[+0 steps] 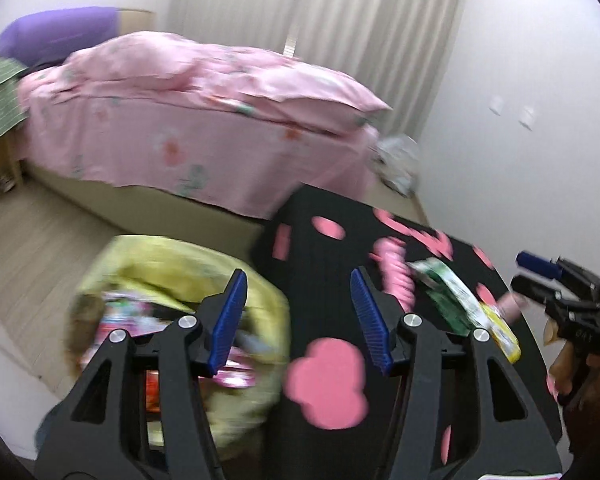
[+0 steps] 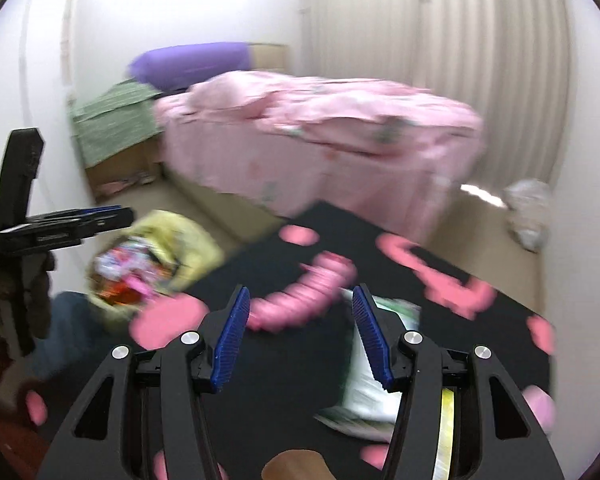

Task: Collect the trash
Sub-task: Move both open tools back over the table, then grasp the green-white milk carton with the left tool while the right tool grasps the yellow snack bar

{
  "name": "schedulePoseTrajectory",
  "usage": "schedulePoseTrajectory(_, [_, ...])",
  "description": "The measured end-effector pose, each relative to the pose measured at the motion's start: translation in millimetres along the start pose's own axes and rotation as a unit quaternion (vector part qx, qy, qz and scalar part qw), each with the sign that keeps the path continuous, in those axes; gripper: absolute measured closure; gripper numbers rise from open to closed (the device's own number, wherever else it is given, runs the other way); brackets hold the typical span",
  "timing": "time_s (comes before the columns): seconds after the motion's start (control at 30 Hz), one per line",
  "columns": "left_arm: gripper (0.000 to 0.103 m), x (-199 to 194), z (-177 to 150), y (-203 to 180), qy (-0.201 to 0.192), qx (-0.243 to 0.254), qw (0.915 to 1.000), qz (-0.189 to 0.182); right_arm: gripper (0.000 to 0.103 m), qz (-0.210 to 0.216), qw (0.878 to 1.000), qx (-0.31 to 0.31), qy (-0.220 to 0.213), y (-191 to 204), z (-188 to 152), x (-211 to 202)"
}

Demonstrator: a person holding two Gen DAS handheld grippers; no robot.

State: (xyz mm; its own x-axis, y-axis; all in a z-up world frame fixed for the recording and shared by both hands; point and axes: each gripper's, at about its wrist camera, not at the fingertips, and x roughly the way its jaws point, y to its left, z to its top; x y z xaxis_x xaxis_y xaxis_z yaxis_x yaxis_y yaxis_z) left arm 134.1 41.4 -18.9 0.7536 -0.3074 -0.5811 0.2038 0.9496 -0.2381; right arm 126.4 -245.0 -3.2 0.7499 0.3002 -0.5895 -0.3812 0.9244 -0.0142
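A pink bed (image 1: 204, 120) stood behind a black table (image 1: 328, 280). Both hand-held grippers, left (image 1: 298, 316) and right (image 2: 298, 334), gaped apart and empty. A green wrapper (image 1: 452, 296) lay on the table; the yellow bag (image 1: 172, 276) of trash sat on the floor beside it.

Wrapper (image 1: 456, 300) on black mat (image 1: 332, 280)

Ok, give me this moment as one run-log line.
left gripper: open, empty | right gripper: open, empty | yellow trash bag: wrappers inside, on floor | green-white wrapper: on black-pink mat

Wrapper (image 1: 452, 300) on mat (image 1: 328, 280), bag (image 1: 172, 280) beside.
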Motion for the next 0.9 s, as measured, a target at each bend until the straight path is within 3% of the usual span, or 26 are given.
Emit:
schedulePoseTrajectory(0.13, [0.051,27.7,-8.1,-58.6,0.033,0.046,0.9972,-0.049,0.052,-0.075,0.996,0.037,0.008,-52.4,-38.5,-31.5])
schedulePoseTrajectory(0.33, [0.050,71.8,-20.8,-134.3,0.090,0.066,0.9884,-0.103,0.052,-0.169,0.983,0.067,0.029,-95.0,-87.4,-48.1])
schedulePoseTrajectory(0.4, [0.041,85.1,-22.9,-158.1,0.104,0.066,0.9860,-0.112,0.052,-0.189,0.978,0.086,0.033,-106.0,-103.8,-52.3])
schedulePoseTrajectory(0.57, [0.041,122.2,-26.1,-219.7,0.104,0.115,0.9866,-0.051,0.052,-0.196,0.968,0.150,0.035,-130.0,-140.1,-63.7])
schedulePoseTrajectory(0.67, [0.041,149.6,-37.1,-254.9,0.098,0.188,0.9772,0.000,0.052,-0.182,0.965,0.183,0.042,-139.4,-154.2,-63.4])
schedulePoseTrajectory(0.73, [0.041,163.9,-43.8,-263.2,0.106,0.212,0.9712,0.017,0.052,-0.170,0.965,0.196,0.044,-143.4,-160.0,-62.8])
schedulePoseTrajectory(0.83, [0.041,171.6,-57.0,-267.2,0.101,0.261,0.9591,0.044,0.052,-0.165,0.965,0.197,0.047,-141.6,-161.8,-58.0])
schedulePoseTrajectory(0.9, [0.040,165.0,-60.2,-258.2,0.098,0.271,0.9569,0.041,0.052,-0.160,0.968,0.188,0.047,-137.8,-161.4,-55.2])
